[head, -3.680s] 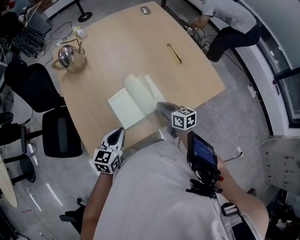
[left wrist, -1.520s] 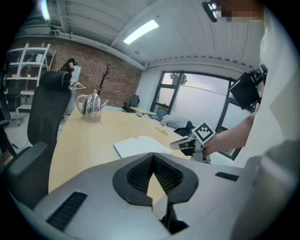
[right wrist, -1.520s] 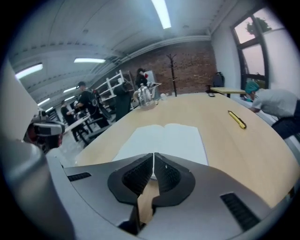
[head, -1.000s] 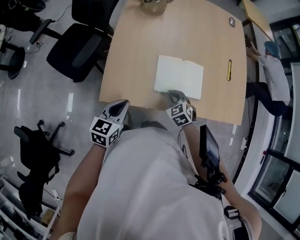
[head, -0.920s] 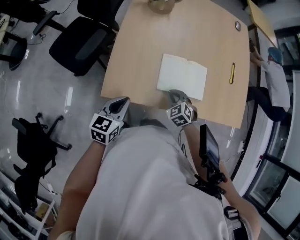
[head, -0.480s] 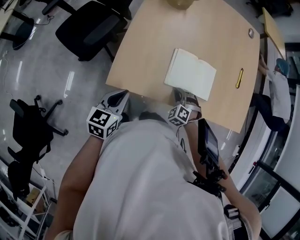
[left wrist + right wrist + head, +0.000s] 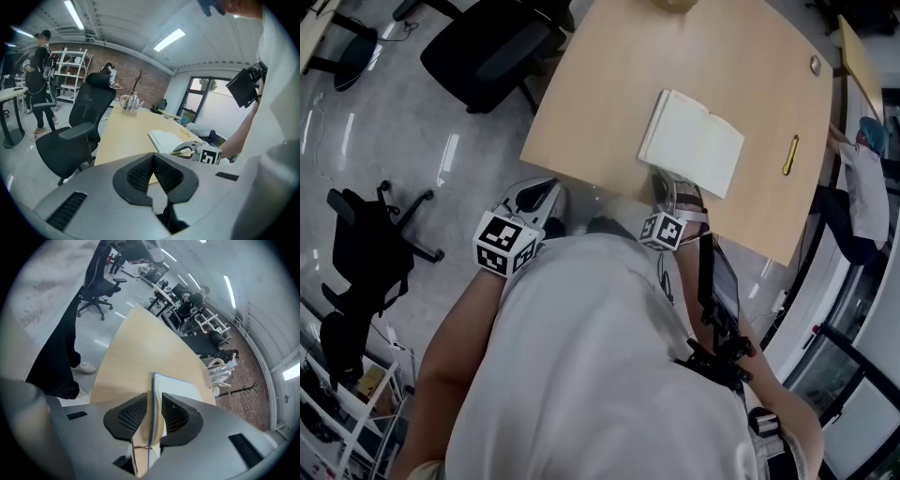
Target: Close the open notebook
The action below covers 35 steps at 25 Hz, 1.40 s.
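Note:
The open notebook (image 7: 692, 142) lies with its white pages up on the wooden table (image 7: 600, 94), near the front edge. My right gripper (image 7: 666, 186) reaches its near edge. In the right gripper view the notebook (image 7: 178, 387) runs edge-on between the jaws, and my right gripper (image 7: 154, 399) is shut on that edge. My left gripper (image 7: 546, 190) hangs off the table's near-left corner, shut and holding nothing. The left gripper view shows its jaw tips (image 7: 153, 157) meeting, with the notebook (image 7: 165, 139) and the right gripper (image 7: 194, 151) ahead.
A yellow pen (image 7: 791, 155) lies right of the notebook, with a small round object (image 7: 814, 64) farther back. A glass kettle (image 7: 131, 102) stands at the far end. A black office chair (image 7: 492, 52) sits left of the table. People stand in the room (image 7: 40, 65).
About 3.7 s ago some pages stood raised; for the last second the notebook has lain open. The head view has swung. My right gripper stays at the near edge; the left has not moved.

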Each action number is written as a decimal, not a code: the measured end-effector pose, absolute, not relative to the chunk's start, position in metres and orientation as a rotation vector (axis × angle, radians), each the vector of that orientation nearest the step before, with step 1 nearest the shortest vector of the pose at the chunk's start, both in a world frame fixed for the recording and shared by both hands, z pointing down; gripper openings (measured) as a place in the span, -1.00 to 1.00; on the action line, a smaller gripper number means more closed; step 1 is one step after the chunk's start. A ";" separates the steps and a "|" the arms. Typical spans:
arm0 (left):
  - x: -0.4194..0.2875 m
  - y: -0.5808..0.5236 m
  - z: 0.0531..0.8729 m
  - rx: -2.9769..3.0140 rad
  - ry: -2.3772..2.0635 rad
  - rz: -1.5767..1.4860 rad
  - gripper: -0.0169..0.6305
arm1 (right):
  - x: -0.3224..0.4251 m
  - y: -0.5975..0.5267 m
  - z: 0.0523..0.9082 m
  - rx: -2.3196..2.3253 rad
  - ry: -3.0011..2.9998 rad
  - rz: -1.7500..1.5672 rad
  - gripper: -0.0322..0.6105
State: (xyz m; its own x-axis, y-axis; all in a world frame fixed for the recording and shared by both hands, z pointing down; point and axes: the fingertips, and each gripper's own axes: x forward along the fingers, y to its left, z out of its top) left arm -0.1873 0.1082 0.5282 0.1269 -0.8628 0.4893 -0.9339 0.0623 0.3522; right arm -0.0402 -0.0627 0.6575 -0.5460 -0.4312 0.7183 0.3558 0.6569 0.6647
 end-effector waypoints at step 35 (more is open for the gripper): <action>-0.165 0.048 0.517 1.994 -1.601 0.269 -0.93 | -0.039 -0.093 0.627 0.336 -2.197 -0.579 -0.79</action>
State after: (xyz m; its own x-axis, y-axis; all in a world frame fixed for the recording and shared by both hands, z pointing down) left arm -0.1649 0.0481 0.5171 0.2661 -0.8327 0.4855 -0.9457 -0.1279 0.2988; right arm -0.0394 -0.0926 0.6267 -0.6280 -0.4216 0.6542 -0.0445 0.8587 0.5106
